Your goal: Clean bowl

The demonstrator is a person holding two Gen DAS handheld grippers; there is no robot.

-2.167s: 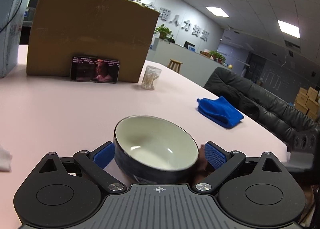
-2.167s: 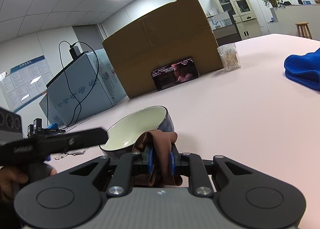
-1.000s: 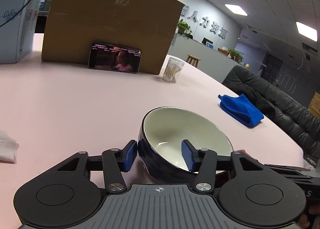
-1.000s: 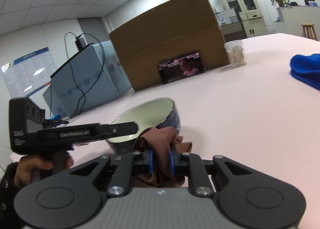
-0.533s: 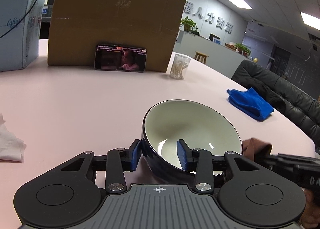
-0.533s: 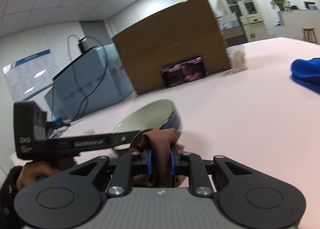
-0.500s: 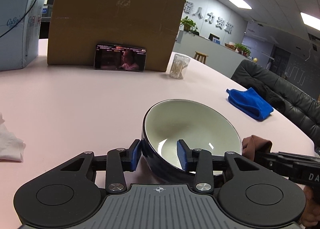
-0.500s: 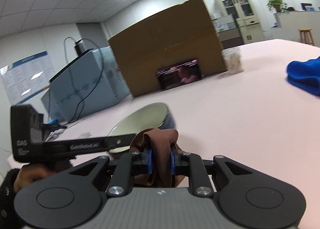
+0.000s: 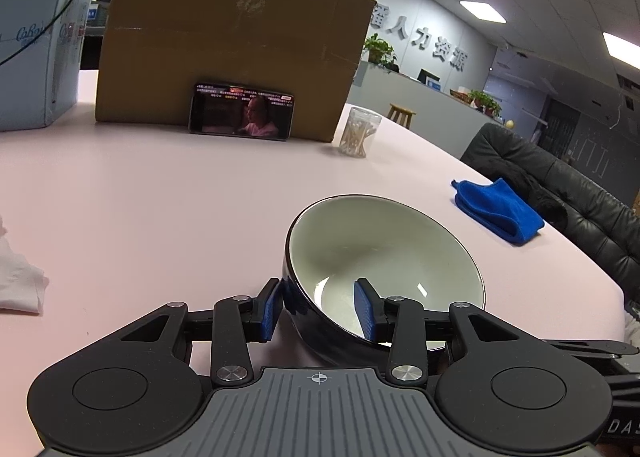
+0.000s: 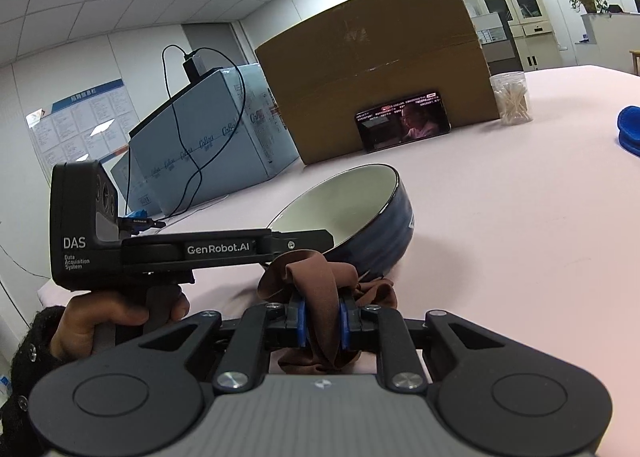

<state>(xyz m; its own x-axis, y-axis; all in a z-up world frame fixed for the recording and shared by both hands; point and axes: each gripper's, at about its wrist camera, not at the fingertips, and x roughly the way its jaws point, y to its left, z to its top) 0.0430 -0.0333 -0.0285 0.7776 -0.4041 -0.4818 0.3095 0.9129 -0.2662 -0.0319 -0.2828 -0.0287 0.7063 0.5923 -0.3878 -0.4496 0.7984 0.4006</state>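
A dark blue bowl (image 9: 384, 253) with a pale inside is tilted on the pink table (image 9: 160, 209). My left gripper (image 9: 320, 311) is shut on its near rim, one pad outside and one inside. In the right wrist view the bowl (image 10: 372, 213) leans toward the left gripper's body (image 10: 224, 247). My right gripper (image 10: 323, 321) is shut on a brown cloth (image 10: 320, 281), held just in front of the bowl's outer wall.
A cardboard box (image 9: 232, 45) with a phone (image 9: 242, 113) leaning on it stands at the back. A jar of cotton swabs (image 9: 358, 131), a blue cloth (image 9: 498, 211), a white tissue (image 9: 16, 281) and a pale blue carton (image 9: 36, 37) also sit on the table.
My left gripper closed from wide open onto the bowl's rim and tipped the bowl. My right gripper with the brown cloth shifted slightly beside the bowl.
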